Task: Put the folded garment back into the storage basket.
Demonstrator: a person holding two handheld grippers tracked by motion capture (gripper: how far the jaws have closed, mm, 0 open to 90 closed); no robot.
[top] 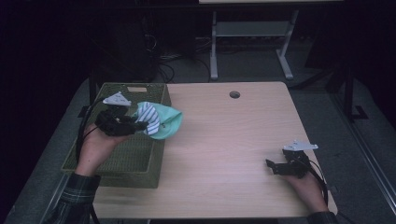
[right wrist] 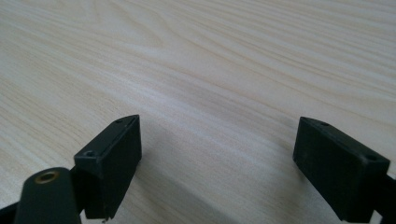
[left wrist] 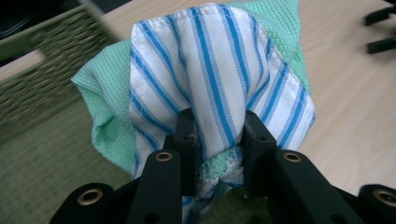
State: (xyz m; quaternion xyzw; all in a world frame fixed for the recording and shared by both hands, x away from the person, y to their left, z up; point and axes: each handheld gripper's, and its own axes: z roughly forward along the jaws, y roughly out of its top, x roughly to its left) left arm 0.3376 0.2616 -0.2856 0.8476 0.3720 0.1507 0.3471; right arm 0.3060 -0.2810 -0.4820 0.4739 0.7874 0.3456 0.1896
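My left gripper [top: 140, 125] is shut on a bundle of cloths and holds it in the air over the right rim of the green woven basket [top: 116, 154]. The bundle is a white cloth with blue stripes [left wrist: 219, 79] wrapped in a mint-green waffle cloth [left wrist: 105, 100]; in the high view the striped cloth [top: 148, 116] and the mint cloth [top: 169, 122] hang to the right of the jaws. In the left gripper view, my left gripper [left wrist: 217, 140] pinches the striped fabric between both pads. My right gripper [top: 273, 165] rests open on the table [top: 224, 140] at the right, nothing between its jaws [right wrist: 217, 154].
The basket stands on the table's left side, partly over its edge. A round cable hole [top: 234, 94] lies near the table's far edge. A white desk frame [top: 252, 42] stands on the floor beyond. The other gripper's jaw tips [left wrist: 380, 30] show far off in the left gripper view.
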